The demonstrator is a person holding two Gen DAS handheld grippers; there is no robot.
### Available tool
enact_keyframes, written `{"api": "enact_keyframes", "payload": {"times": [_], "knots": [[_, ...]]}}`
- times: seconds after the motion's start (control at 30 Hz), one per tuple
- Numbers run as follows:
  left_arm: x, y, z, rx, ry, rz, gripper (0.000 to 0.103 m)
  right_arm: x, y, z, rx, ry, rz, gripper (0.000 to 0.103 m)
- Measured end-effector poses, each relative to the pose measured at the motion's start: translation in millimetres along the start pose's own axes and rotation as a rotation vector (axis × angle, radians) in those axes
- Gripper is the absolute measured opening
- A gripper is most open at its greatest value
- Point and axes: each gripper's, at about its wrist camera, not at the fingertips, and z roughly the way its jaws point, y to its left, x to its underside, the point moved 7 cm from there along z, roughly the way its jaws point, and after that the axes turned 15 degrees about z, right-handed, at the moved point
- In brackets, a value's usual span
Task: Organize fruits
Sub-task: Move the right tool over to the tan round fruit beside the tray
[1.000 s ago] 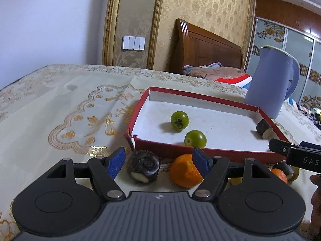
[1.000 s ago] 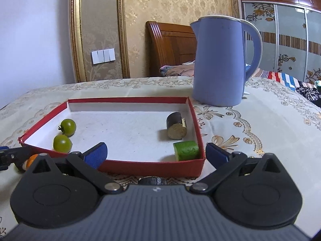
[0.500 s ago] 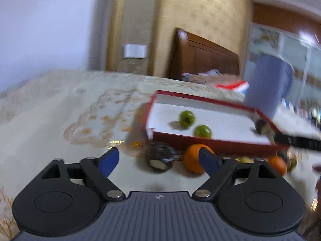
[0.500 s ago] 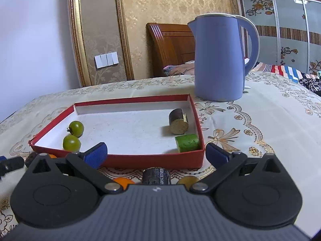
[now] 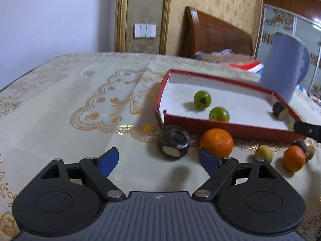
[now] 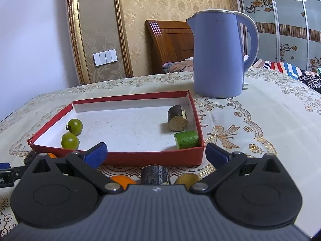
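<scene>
A red-rimmed white tray [image 5: 226, 125] [image 6: 152, 157] holds two green tomatoes [image 5: 202, 99] [image 5: 219, 114] [image 6: 75, 126] [image 6: 70, 141], a dark cylinder piece [image 6: 177, 118] and a green cucumber piece [image 6: 186, 142]. In front of the tray lie a dark round piece [image 5: 173, 143], a large orange [image 5: 216, 142], a yellowish fruit [image 5: 263, 152], a small orange [image 5: 294, 160] and another dark piece [image 6: 155, 175]. My left gripper [image 5: 158, 160] is open and empty, just short of the dark round piece and the large orange. My right gripper [image 6: 155, 153] is open and empty, before the tray's near wall.
A blue kettle [image 6: 218, 54] [image 5: 284, 68] stands behind the tray's far right corner. The table wears a cream embroidered cloth [image 5: 80, 100]. The right gripper's finger [image 5: 307, 129] shows at the right edge of the left wrist view. A bed headboard stands behind the table.
My left gripper has pulled back and to the left; the dark piece and orange now lie ahead of its fingertips. My right gripper has pulled back and risen a little.
</scene>
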Motion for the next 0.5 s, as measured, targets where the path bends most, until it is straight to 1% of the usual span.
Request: {"api": "enact_keyframes", "payload": {"times": [0.13, 0.33, 0.5], "knots": [[-1.0, 4.0, 4.1, -0.019, 0.014, -0.013, 0.087, 0.9, 0.2, 1.4, 0.0, 0.009, -0.001, 0.103], [-3.8, 3.1, 8.2, -0.04, 0.026, 0.012, 0.087, 1.4, 0.3, 1.2, 0.002, 0.008, -0.003, 0.103], [-7.9, 1.3, 12.0, -0.038, 0.033, 0.026, 0.087, 1.5, 0.2, 0.6, 0.001, 0.007, -0.003, 0.103]]}}
